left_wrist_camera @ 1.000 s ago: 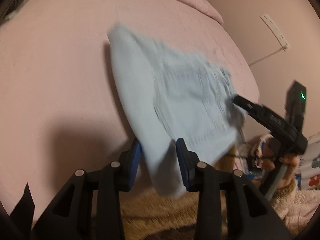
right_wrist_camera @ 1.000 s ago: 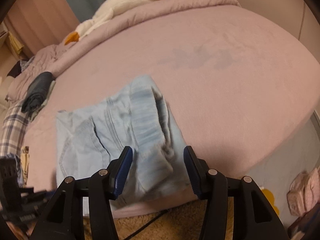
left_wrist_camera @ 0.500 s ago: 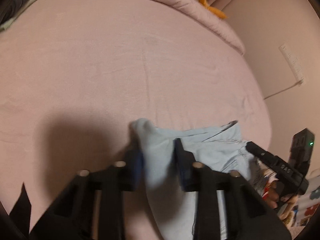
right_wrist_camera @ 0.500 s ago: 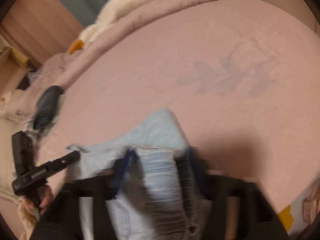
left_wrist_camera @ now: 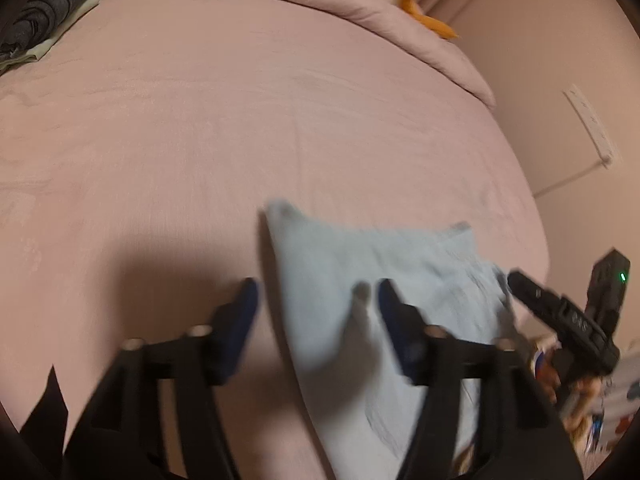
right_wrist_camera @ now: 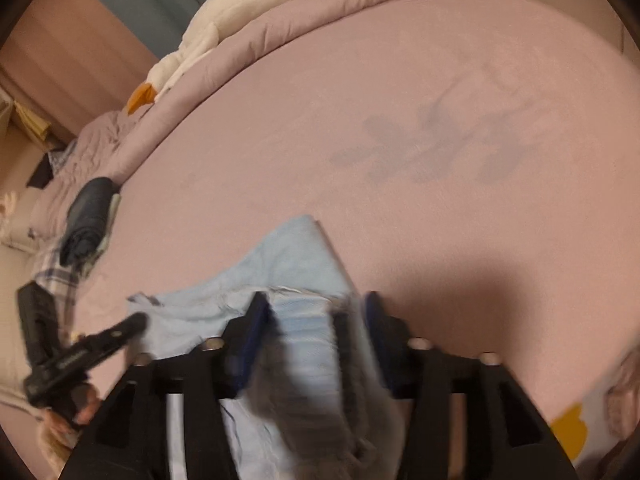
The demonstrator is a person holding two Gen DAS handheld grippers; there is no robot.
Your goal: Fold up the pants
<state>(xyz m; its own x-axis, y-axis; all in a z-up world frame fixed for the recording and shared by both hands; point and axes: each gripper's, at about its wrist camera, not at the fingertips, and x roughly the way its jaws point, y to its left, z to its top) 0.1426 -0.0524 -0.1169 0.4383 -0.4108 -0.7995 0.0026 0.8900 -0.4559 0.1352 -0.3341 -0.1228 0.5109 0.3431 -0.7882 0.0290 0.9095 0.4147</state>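
On the pink bed, both tools stand open astride the pants.

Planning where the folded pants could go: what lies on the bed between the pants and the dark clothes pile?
Only bare pink sheet separates the pants from the dark clothes pile, per the right wrist view.

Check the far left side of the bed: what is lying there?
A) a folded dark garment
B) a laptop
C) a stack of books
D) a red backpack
A: a folded dark garment lies near the left edge of the pink bed, far from the light blue pants.
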